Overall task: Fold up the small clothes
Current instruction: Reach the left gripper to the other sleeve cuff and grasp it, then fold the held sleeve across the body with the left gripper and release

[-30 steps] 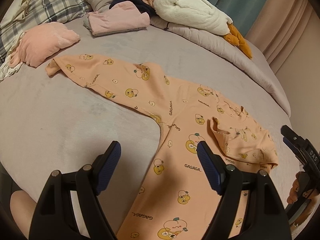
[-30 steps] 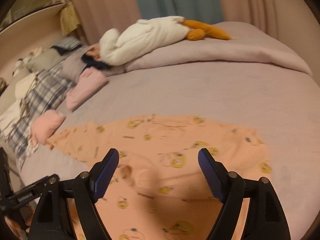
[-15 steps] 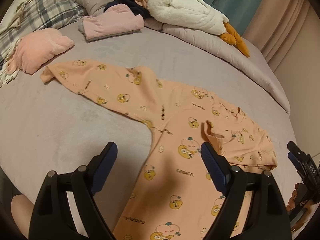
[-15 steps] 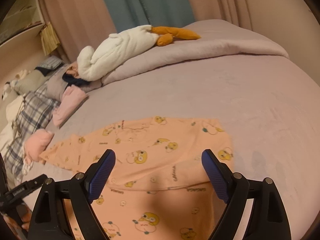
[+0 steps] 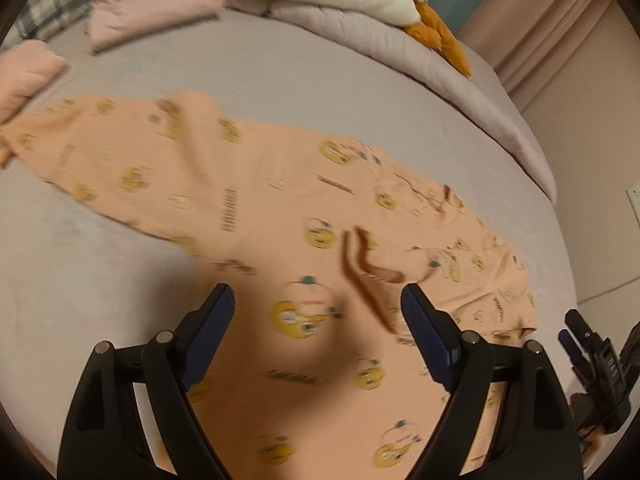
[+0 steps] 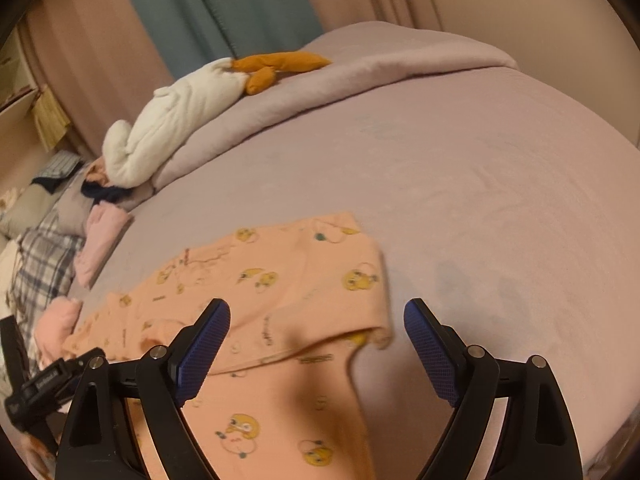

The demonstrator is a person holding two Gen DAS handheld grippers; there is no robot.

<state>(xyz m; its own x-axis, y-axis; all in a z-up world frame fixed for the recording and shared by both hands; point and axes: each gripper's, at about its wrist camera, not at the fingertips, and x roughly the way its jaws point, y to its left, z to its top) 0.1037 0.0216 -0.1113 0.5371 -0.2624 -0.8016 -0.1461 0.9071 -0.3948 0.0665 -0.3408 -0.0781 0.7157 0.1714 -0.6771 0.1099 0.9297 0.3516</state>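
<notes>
A peach child's garment [image 5: 248, 200] with yellow chick prints lies spread flat on the grey bed, one long part reaching to the left. Part of its right side is folded over, with an open cuff [image 5: 376, 272] lying on top. My left gripper [image 5: 316, 320] is open and empty, low over the garment's middle, its right finger close to the cuff. My right gripper [image 6: 316, 332] is open and empty above the folded edge of the garment [image 6: 280, 292]. The right gripper also shows at the right edge of the left wrist view [image 5: 596, 356].
Folded pink clothes [image 5: 156, 12] and a pink bundle [image 5: 24, 76] lie at the back left. A white plush duck [image 6: 176, 116] rests on a rolled grey blanket [image 6: 360, 68]. Plaid bedding [image 6: 40, 264] lies at the left. The bed edge [image 5: 560, 264] runs along the right.
Both grippers have come lower and closer to the garment. The left one has moved toward the folded cuff, the right one toward the garment's folded edge. Both stay open.
</notes>
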